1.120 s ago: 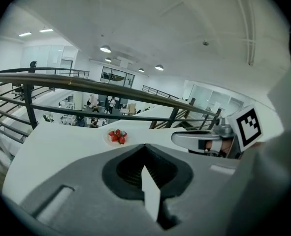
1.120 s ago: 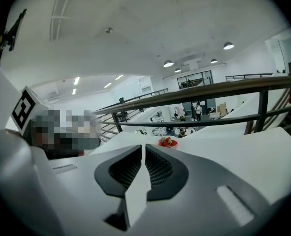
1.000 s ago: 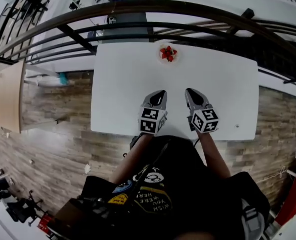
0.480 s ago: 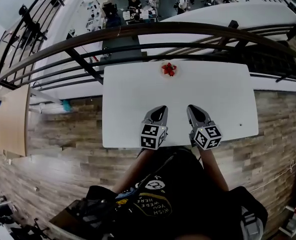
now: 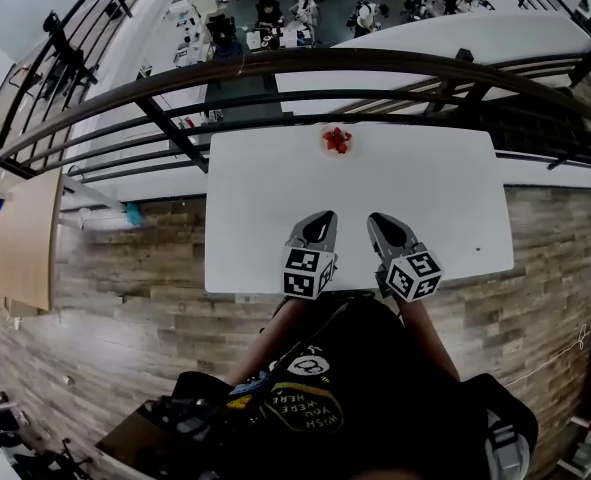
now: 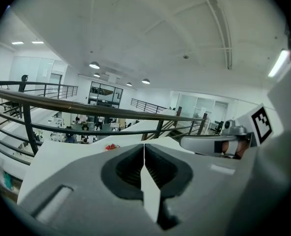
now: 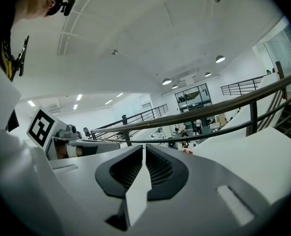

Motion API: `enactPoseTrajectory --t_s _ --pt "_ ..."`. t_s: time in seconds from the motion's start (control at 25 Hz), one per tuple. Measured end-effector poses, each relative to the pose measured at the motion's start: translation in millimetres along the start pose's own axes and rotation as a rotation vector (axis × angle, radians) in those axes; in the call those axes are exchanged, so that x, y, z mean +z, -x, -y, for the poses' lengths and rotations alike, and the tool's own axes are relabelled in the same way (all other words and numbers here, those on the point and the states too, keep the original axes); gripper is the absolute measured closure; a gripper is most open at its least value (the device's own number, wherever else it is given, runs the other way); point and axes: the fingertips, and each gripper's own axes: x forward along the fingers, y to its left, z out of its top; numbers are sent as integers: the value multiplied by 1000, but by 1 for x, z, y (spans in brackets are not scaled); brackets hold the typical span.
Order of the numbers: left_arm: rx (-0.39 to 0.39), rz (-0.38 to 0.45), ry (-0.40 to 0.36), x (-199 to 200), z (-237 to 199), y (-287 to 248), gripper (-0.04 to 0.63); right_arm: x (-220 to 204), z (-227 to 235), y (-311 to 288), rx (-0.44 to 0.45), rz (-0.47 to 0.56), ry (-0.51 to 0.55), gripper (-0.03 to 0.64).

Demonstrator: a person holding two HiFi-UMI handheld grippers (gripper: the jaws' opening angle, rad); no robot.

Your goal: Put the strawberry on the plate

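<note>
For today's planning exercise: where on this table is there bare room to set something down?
The table is bare left and right of the strawberries at its far edge, and between them and the left gripper and right gripper, which crowd the near edge.

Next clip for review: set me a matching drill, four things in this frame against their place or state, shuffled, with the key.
1. strawberry
2. left gripper
3. right gripper
4. railing

A. shut, empty, on the head view's right
B. dark, beyond the table
C. red, by the table's far edge
D. shut, empty, on the head view's left

Pairs: 1-C, 2-D, 3-A, 4-B
</note>
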Motion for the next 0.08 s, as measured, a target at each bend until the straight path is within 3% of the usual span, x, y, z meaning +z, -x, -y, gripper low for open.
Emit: enactPoseTrajectory --t_s 0.08 --pt "-2 9 -6 4 3 -1 594 1 -5 2 21 -6 13 603"
